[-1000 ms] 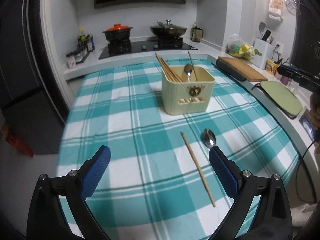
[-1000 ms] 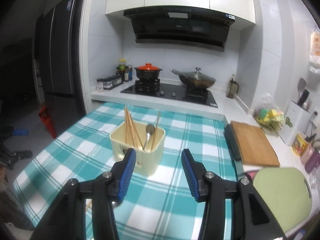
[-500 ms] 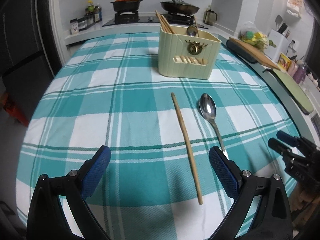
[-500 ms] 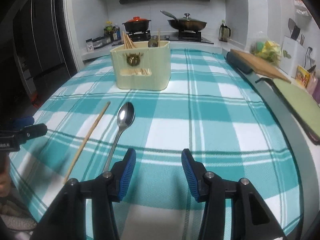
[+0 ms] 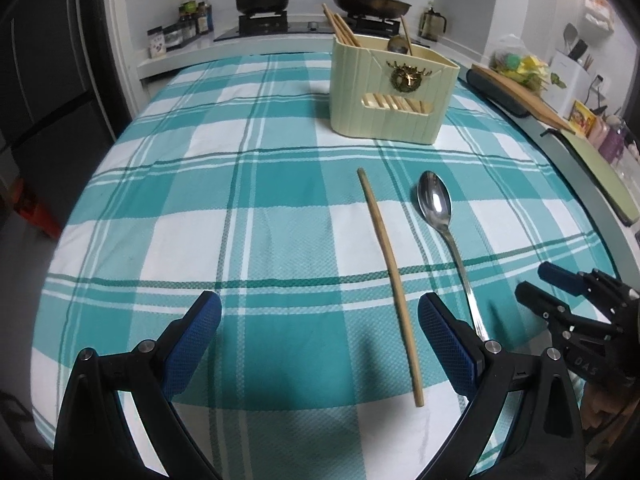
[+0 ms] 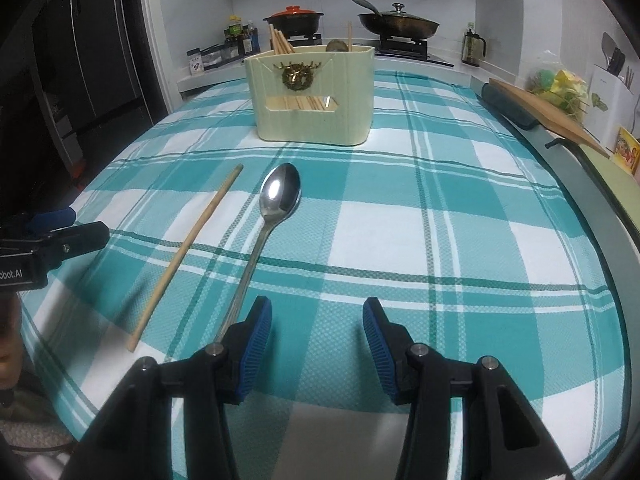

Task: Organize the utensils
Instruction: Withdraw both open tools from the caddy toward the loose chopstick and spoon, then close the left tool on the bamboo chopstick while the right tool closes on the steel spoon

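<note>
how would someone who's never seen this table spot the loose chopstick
On the teal checked tablecloth, look in front of the cream utensil holder. Two utensils lie side by side there: the chopstick is the plain wooden stick, left of the shiny metal spoon.

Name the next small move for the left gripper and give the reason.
Probably lower the left gripper and shift it slightly right to straddle the chopstick. Its jaws stand open and empty, and the chopstick lies loose on the tablecloth just inside its right finger, short of the holder.

1 spoon (image 5: 435, 202), 1 chopstick (image 5: 390, 272), 1 holder (image 5: 392, 92).
</note>
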Available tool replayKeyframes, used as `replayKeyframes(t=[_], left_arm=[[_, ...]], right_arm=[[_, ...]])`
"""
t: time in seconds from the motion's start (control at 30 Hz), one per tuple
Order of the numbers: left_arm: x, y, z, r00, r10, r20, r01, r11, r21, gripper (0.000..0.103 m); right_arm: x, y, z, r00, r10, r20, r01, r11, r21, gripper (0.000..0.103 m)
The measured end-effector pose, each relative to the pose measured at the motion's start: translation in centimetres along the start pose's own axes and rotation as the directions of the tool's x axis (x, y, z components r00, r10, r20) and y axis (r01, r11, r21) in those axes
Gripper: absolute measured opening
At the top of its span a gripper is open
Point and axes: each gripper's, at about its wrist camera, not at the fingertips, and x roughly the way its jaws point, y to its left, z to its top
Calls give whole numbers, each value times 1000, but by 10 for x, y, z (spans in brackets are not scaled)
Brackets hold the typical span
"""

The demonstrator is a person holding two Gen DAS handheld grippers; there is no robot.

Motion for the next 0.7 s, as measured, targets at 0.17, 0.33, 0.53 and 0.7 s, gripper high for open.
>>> replayKeyframes(t=[0.17,0.33,0.53,0.7], left_arm=[[2,3,-7,1000,0,-15,0,1000,-17,99],[4,3,-8,1000,6,-22,-7,1000,-13,99],[12,7,-8,999,9,-36,-10,999,-40,99],[20,4,-8,999,5,-53,-7,999,-33,99]], right_arm=[[25,22,17,998,50,-25,-51,998,-45,48],[59,36,34,995,72,-70,-75,996,-53,48],[75,48,37,997,-3,-73,-4,995,-99,30],[69,32,35,996,-56,-71,52,997,-53,6]])
